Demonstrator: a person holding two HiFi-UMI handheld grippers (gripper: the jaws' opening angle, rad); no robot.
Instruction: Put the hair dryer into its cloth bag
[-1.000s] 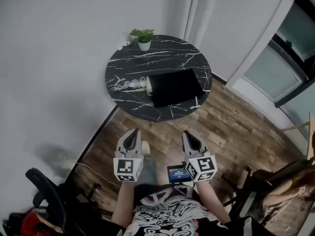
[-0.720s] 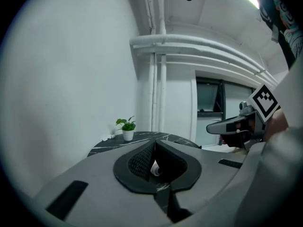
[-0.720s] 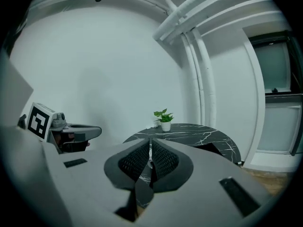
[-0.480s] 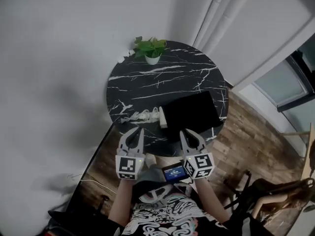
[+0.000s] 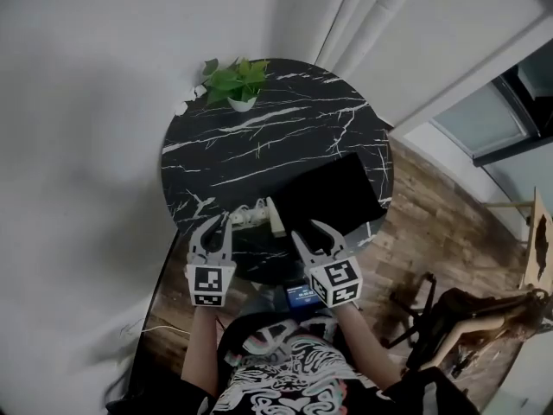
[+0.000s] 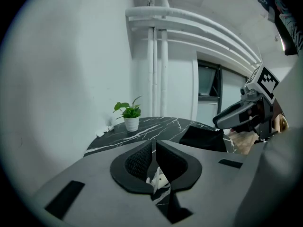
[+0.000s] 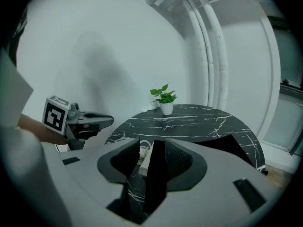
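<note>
A black cloth bag [image 5: 324, 194] lies flat on the near right of the round black marble table [image 5: 259, 145]. The white hair dryer [image 5: 275, 219] with its coiled cord lies against the bag's left edge. My left gripper [image 5: 218, 223] hovers at the table's near rim, left of the cord, shut and empty. My right gripper [image 5: 308, 230] hangs over the near rim below the bag; its jaws are opening with nothing between them. In the left gripper view the dryer [image 6: 157, 178] shows under the shut gripper [image 6: 155, 143]. In the right gripper view it [image 7: 144, 156] shows past the gripper [image 7: 152, 142].
A small potted plant [image 5: 233, 80] stands at the table's far edge by the white wall. Pipes run up the wall behind. A chair with things on it [image 5: 484, 309] stands on the wooden floor at right. A small lit screen [image 5: 302, 296] sits at my waist.
Both grippers have travelled forward from over the floor to the table's near rim. The right gripper's jaws have spread apart; the left stays shut.
</note>
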